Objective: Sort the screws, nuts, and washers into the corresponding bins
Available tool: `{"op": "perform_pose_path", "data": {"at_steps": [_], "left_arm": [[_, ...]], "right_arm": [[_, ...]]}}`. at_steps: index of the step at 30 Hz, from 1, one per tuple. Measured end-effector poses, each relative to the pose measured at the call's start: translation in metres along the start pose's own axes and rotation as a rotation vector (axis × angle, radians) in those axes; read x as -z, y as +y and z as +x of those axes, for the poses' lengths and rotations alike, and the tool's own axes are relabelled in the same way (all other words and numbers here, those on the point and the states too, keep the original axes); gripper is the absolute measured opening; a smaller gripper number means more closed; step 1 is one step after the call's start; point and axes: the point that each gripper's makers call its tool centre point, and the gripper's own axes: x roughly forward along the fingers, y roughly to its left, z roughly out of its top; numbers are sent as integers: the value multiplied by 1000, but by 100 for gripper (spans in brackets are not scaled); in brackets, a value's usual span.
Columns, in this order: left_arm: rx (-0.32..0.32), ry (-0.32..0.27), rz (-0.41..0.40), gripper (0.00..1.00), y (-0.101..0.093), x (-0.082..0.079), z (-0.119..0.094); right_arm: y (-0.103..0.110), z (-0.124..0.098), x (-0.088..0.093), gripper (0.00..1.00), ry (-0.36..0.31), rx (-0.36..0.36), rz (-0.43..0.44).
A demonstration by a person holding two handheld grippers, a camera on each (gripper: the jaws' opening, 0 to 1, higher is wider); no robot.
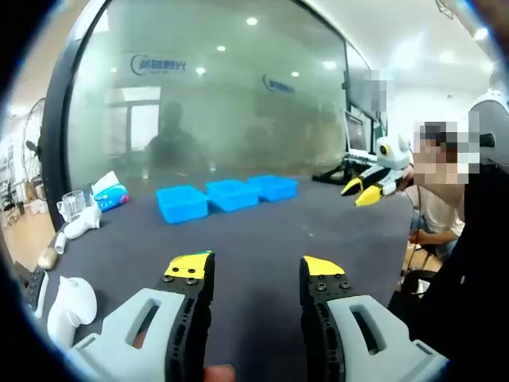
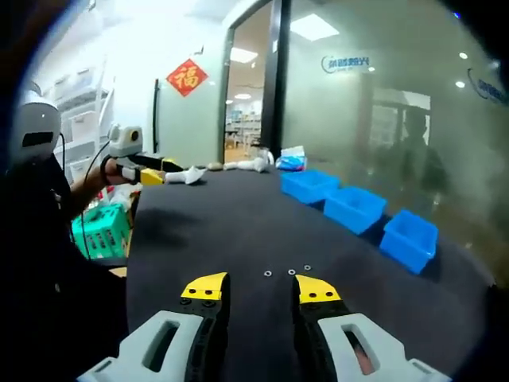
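While I hold both tongs, left [image 1: 255, 267] and right [image 2: 261, 286], open and empty, small metal parts [image 2: 287, 271] lie on the dark tabletop [image 2: 223, 231] just ahead of the right pair; three blue bins [image 2: 355, 209] line the far edge.

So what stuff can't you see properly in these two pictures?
- What the three blue bins hold: their walls hide the insides in the left gripper view and the right gripper view.
- The small metal pieces on the dark table: too tiny in the right gripper view to tell nut from washer or screw.
- The room behind the frosted glass wall: blurred in the left gripper view.
- The green basket: cut off by the table edge in the right gripper view.
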Motion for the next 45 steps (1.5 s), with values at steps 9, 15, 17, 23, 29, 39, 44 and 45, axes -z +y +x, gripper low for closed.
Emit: {"op": "perform_pose_path", "data": {"at_steps": [9, 15, 17, 23, 29, 39, 44, 45], "left_arm": [[-1, -1, 0, 42, 0, 0, -1], [-3, 1, -8, 42, 0, 3, -1], [-3, 1, -8, 42, 1, 3, -1], [-1, -2, -10, 42, 1, 4, -1], [2, 7, -13, 42, 1, 8, -2], [14, 18, -12, 42, 0, 12, -3], [26, 30, -6, 42, -2, 15, -3], [29, 35, -3, 42, -2, 16, -3]], "right_arm": [[5, 16, 4, 28, 106, -75, -63], [10, 28, 2, 28, 162, -117, -101], [9, 31, 2, 28, 181, -124, -116], [6, 47, 4, 27, 242, -157, -130], [9, 64, 12, 25, 307, -187, -128], [7, 87, 28, 22, 402, -216, -104], [6, 93, 32, 20, 428, -224, -85], [6, 94, 33, 19, 432, -226, -85]]}}
